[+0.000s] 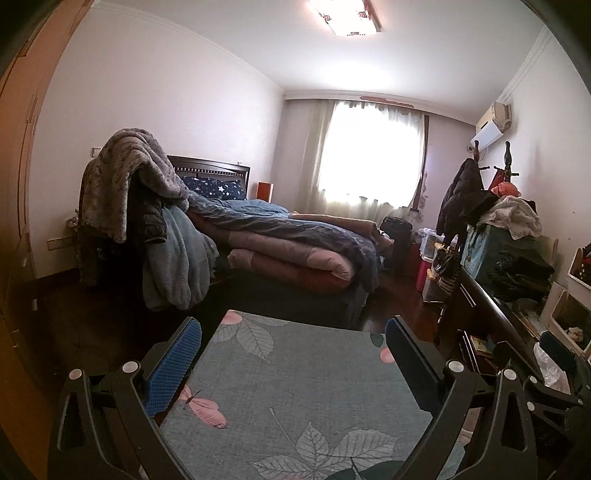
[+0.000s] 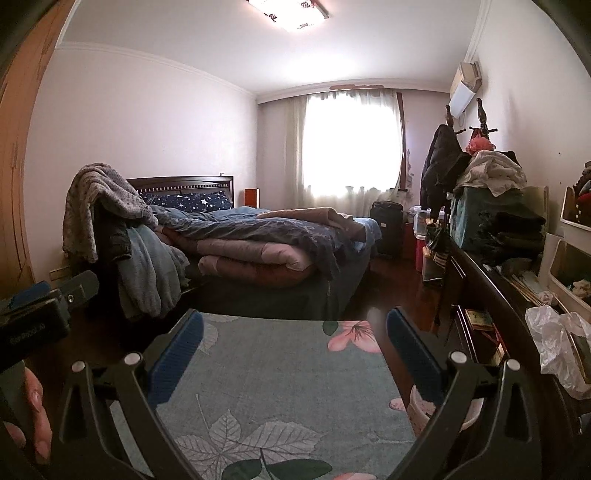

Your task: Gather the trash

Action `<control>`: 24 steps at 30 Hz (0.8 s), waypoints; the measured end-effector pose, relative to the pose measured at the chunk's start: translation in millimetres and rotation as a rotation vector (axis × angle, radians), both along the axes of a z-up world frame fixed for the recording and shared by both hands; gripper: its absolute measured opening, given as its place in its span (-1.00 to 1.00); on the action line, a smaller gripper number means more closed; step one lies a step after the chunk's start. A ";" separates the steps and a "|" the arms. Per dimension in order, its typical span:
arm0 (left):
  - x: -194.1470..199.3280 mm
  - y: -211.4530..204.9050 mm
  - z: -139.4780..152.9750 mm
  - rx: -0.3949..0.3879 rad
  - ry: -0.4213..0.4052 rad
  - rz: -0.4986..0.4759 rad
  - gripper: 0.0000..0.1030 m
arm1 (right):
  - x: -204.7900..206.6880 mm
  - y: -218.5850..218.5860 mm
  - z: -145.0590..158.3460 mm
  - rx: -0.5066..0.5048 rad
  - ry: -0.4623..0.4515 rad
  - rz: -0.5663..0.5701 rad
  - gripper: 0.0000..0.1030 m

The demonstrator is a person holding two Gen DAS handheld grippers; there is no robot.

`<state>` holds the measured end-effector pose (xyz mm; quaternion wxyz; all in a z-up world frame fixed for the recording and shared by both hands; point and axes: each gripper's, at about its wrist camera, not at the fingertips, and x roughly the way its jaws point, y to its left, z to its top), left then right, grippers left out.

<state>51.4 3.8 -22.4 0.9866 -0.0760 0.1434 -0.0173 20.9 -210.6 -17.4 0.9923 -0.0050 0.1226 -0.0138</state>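
While both claws hover over a grey-green rug [image 1: 295, 398] printed with pale leaves and pink flowers, the bedroom stretches out ahead. The left claw [image 1: 293, 363] is spread wide with nothing between its blue-padded fingers [image 1: 173, 365]. The right claw [image 2: 295, 354] is likewise spread wide and holds nothing. At the far left of the right wrist view, the left claw's body and the fingertips of the person's left hand [image 2: 35, 410] show.

An unmade bed [image 1: 295, 243] stands left of centre with rumpled blue and pink quilts and a star-print pillow [image 1: 214, 186] against a dark wooden headboard. A grey fleece blanket [image 1: 125, 181] drapes over a pile of clothes beside the bed. A bright window [image 1: 369, 155] with sheer curtains fills the far wall, and a ceiling lamp [image 1: 345, 16] glows above. An air conditioner [image 1: 489, 129] hangs high on the right wall, above a coat rack [image 1: 465, 192] loaded with dark coats.

Along the right wall runs a dark wooden surface [image 2: 491, 291], crowded with folded clothes and a teal box [image 2: 480, 218]. A crumpled clear plastic bag [image 2: 557, 343], the likely trash, lies at the near end of this surface, just right of the right claw. A dark suitcase [image 2: 386, 227] stands near the window. The floor is dark wood.
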 end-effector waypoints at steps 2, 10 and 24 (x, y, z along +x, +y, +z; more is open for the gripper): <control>0.8 -1.1 -0.2 0.000 0.001 -0.002 0.93 | 0.5 0.3 -0.2 0.003 0.001 -0.001 0.93; 0.4 -2.3 -0.1 0.002 0.004 -0.002 0.93 | 4.6 1.3 -2.7 0.004 0.013 0.000 0.93; 4.3 -2.2 -2.4 -0.007 0.014 -0.013 0.93 | 4.9 -0.5 -4.9 0.003 0.017 -0.003 0.93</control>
